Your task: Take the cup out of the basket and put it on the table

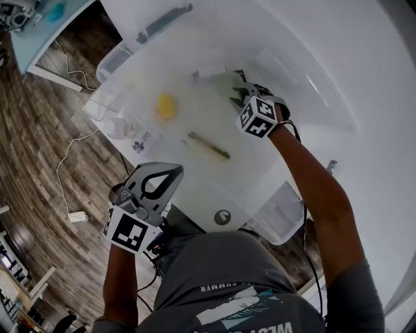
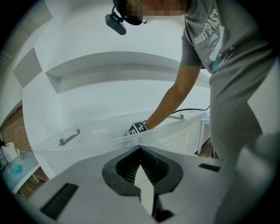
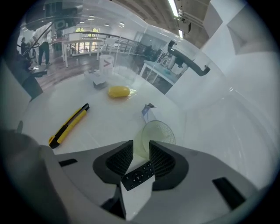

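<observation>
1. Left gripper (image 1: 177, 170) (image 2: 140, 148) is nearest, by the person's torso and outside the basket's near edge. Its jaws are together tip to tip with nothing in them.
2. Clear plastic basket (image 1: 104, 65) (image 3: 210, 100) sits on the white table (image 1: 364, 78). Its near rim crosses just ahead of the left gripper.
3. Yellow-and-black utility knife (image 1: 209, 146) (image 3: 70, 124) lies flat on the basket floor, about mid-floor, toward the near wall.
4. Yellow lemon-like thing (image 1: 166, 105) (image 3: 119, 91) is farther in on the floor, toward the left wall and well apart from the knife.
5. Black remote (image 3: 139, 174) lies flat on the basket floor. It shows only in the right gripper view, through the gap behind the pads.
6. Right gripper (image 1: 235, 99) (image 3: 141, 146) is inside the basket near the far right wall, pointing steeply down. Its jaws are spread wide and clamp nothing.
7. Cup (image 1: 224, 83) (image 3: 158, 131) is translucent and pale, on its side on the basket floor by the far right wall, so it is not out on the table. One end sits in the gap between the spread tips; can't tell if a pad touches it.
8. Dark handle (image 1: 168, 18) (image 3: 188, 59) is on the basket's far end wall.
</observation>
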The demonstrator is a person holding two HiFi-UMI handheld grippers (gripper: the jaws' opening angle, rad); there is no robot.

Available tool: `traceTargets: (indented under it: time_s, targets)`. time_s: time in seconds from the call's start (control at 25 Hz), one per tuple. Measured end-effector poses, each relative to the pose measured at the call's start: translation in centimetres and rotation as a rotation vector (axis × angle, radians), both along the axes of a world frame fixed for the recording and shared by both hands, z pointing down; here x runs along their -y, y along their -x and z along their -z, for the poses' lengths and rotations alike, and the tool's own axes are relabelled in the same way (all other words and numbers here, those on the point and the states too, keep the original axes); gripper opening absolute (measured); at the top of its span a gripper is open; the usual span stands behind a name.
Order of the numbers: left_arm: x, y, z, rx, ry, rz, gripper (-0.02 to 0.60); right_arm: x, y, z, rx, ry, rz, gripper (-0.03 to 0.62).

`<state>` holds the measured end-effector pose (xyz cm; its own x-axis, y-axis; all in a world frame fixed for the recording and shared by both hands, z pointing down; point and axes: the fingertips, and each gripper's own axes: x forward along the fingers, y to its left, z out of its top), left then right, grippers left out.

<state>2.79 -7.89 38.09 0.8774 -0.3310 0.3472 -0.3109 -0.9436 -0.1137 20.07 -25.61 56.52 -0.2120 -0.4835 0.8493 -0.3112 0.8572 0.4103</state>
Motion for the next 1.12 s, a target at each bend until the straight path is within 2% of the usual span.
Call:
traceTargets:
  time_s: [0.08,0.2,0.28,1.12]
  targets:
    - [0.0,0.1,0.0,0.000,0.000,0.002,0.009,0.2,-0.1,-0.1,-0.015,0.003,0.003,0.115]
    - [0.1,0.3,0.0,0.000,-0.002,0.007,0.008,0.4,0.0,0.2,-0.028,0.009,0.006,0.047]
    - [0.2,0.4,0.1,0.000,-0.004,0.010,0.008,0.4,0.1,0.3,-0.030,0.019,-0.005,0.031]
    - [-2.5,-0.4,1.8,0.005,-0.044,0.011,0.009,-2.5,-0.1,4.1,0.034,-0.040,-0.044,0.028]
